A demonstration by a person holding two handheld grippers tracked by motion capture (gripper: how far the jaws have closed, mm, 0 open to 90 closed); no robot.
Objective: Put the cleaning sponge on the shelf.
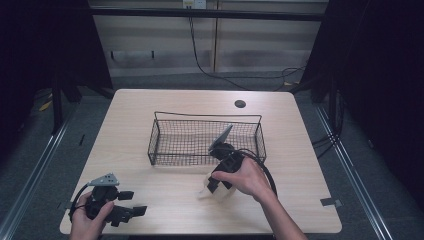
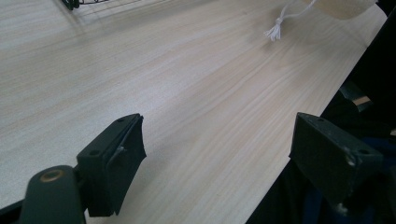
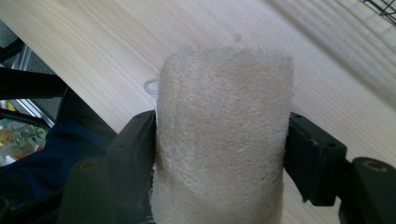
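Note:
A cream loofah sponge (image 3: 223, 135) stands between the two black jaws of my right gripper (image 3: 219, 149), which is shut on its sides. Seen from above, the same gripper (image 1: 216, 190) holds the loofah (image 1: 220, 194) just over the table's front half, in front of the wire basket (image 1: 159, 145). A white string loop (image 3: 150, 87) trails from the loofah. At the front left corner of the table my left gripper (image 1: 134, 204) rests in a hand, jaws wide apart with nothing between them. In the left gripper view its fingers (image 2: 112, 163) frame bare wood.
The black wire basket holds nothing and sits mid-table. A round cable hole (image 1: 240, 104) lies at the table's back edge. The loofah's string end (image 2: 274, 31) lies on the wood at the far right of the left gripper view. The table edge (image 2: 299, 140) runs close by the left gripper.

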